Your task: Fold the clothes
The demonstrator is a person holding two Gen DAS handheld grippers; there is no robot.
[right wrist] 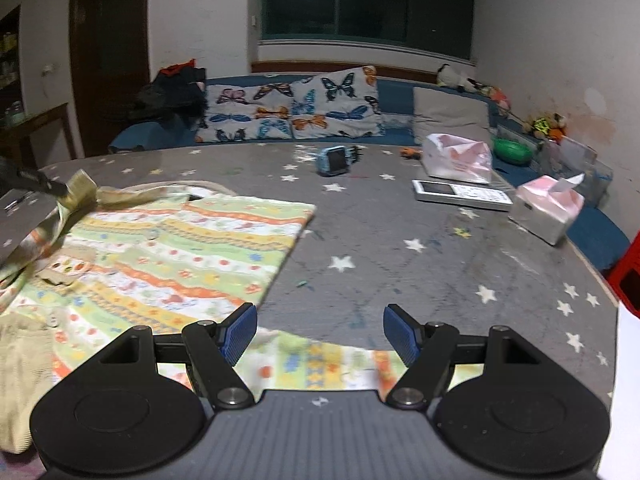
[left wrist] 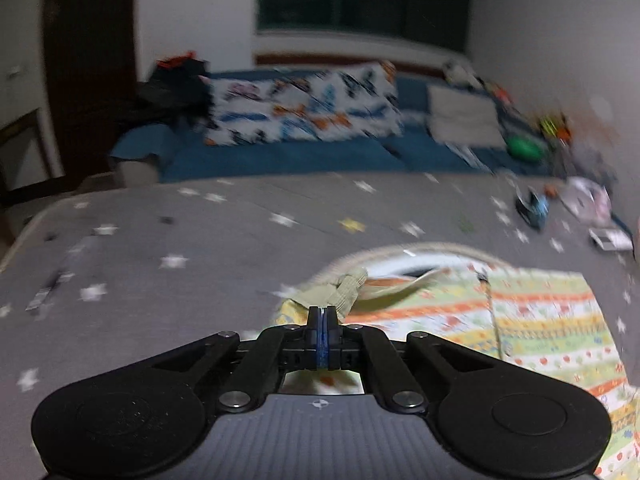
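A striped garment [right wrist: 180,248] in green, orange and yellow with beige ribbed trim lies on the grey star-print table [right wrist: 400,248]. It also shows in the left wrist view [left wrist: 540,328]. My left gripper [left wrist: 324,312] is shut on the garment's beige cuff [left wrist: 348,288] and holds it lifted above the cloth. The left gripper appears at the left edge of the right wrist view [right wrist: 60,189]. My right gripper [right wrist: 320,332] is open and empty, low over the garment's near edge [right wrist: 320,360].
On the table's right side are a blue toy [right wrist: 334,160], a white handset [right wrist: 460,194], a pink bag [right wrist: 456,158] and a tissue box [right wrist: 548,208]. A blue sofa with butterfly pillows [right wrist: 292,112] stands behind. A red object [right wrist: 628,276] is at the right edge.
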